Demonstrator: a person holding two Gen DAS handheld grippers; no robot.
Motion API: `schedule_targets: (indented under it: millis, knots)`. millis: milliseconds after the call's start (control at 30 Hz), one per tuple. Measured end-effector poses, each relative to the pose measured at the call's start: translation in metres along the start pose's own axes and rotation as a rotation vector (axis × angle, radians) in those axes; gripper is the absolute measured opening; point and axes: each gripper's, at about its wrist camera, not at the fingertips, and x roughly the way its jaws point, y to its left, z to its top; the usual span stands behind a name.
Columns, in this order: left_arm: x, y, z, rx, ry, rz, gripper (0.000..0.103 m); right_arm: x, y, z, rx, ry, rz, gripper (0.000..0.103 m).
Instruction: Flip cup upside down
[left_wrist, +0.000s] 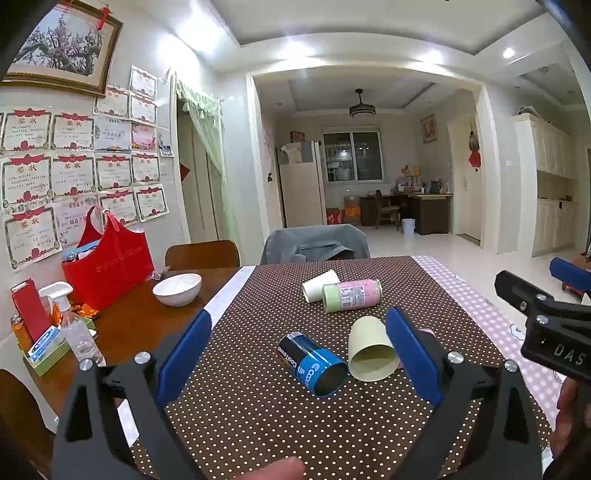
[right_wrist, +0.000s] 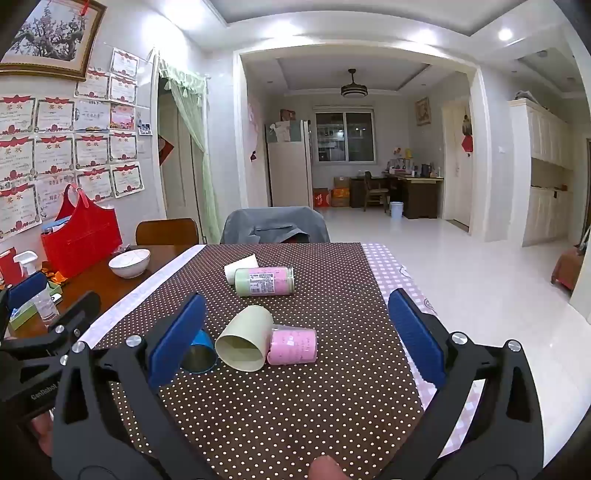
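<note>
Several cups lie on their sides on the brown dotted tablecloth (left_wrist: 258, 406). A blue cup (left_wrist: 312, 363) and a pale yellow paper cup (left_wrist: 371, 349) lie between the fingers of my open left gripper (left_wrist: 299, 354), mouths toward me. Farther back lie a pink-and-green cup (left_wrist: 351, 294) and a white paper cup (left_wrist: 319, 285). In the right wrist view my open right gripper (right_wrist: 295, 339) frames the yellow cup (right_wrist: 243, 341) and a pink cup (right_wrist: 293, 346); the blue cup (right_wrist: 199, 354) is partly hidden behind its left finger. Both grippers are empty.
A white bowl (left_wrist: 177, 288), a red bag (left_wrist: 107, 258), a spray bottle (left_wrist: 59, 299) and a plastic bottle (left_wrist: 81, 339) stand on the bare wood at the left. Chairs (left_wrist: 314, 243) stand at the far edge. The table's right edge has pink checked cloth (left_wrist: 480, 306).
</note>
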Motion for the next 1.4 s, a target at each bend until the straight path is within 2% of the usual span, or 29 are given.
schedule_targets:
  millis: [567, 800, 967, 1100, 1400]
  knots:
    - [0.000, 0.000, 0.000, -0.002, -0.001, 0.002, 0.094, 0.000, 0.000, 0.001, 0.000, 0.006, -0.001, 0.097]
    - [-0.006, 0.007, 0.011, -0.013, 0.002, 0.008, 0.094, 0.003, 0.000, 0.004, -0.002, 0.013, 0.001, 0.097]
    - [0.000, 0.007, 0.007, -0.045, 0.013, -0.017, 0.094, 0.004, 0.002, 0.000, -0.004, 0.014, 0.001, 0.097]
    - [0.001, 0.006, 0.006, -0.030, -0.002, 0.012, 0.094, 0.005, 0.002, 0.000, -0.006, 0.011, 0.005, 0.097]
    - [0.000, 0.009, 0.003, -0.045, -0.007, 0.005, 0.094, 0.005, 0.004, 0.003, -0.019, 0.006, 0.015, 0.097]
